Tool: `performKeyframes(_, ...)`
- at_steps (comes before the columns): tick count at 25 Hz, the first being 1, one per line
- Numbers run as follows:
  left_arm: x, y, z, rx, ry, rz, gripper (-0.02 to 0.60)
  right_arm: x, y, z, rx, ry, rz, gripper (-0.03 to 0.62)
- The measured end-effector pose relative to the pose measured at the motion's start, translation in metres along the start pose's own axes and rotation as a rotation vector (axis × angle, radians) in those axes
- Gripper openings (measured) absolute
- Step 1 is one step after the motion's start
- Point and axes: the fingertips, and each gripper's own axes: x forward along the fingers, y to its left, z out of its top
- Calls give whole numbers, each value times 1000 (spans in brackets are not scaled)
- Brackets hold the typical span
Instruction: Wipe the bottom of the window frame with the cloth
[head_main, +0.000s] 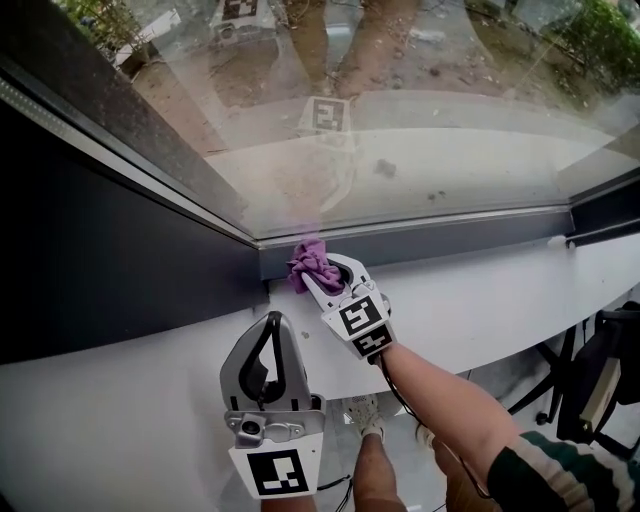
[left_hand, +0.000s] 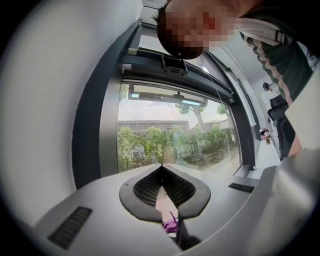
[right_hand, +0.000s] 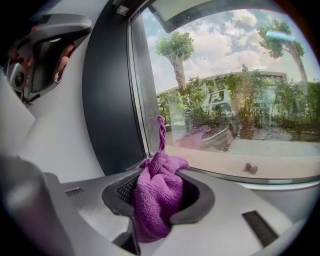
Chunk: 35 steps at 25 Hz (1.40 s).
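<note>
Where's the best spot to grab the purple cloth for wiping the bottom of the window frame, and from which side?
Grip the cloth by its bunched middle, coming from the room side over the white sill, as the right gripper has it. It's soft and crumpled, so a wad sticks out past the tips toward the frame.

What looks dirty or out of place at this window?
A small dark clump sits on the pale ledge behind the glass, right of the cloth clamped in the right tool. It looks like debris; nothing else stands out.

No legible text, no labels, no numbers
</note>
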Motion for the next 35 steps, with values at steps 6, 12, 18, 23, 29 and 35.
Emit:
performKeyframes(6,4,-18,2,-13,-3,-43,6,-19,-20,-9,10,20,-40,150)
performKeyframes(12,18,-37,-3,-6,2,-86,6,-41,-47,-20,33,19,-75,150)
performKeyframes(18,31,-77,5,-33,2,-118,6,-62,-77,-29,50,12,-81,150)
performKeyframes(23,34,-98,12,-17,19,-126,6,-75,-87,-36,56,29,-80,150)
performKeyframes(29,43,-120,18,16,14,-137,6,-87,-107,-40,65,38,-88,150)
performKeyframes(35,47,-129,17,6,24,-135,6,-96,-116,-41,60,41,-87,150)
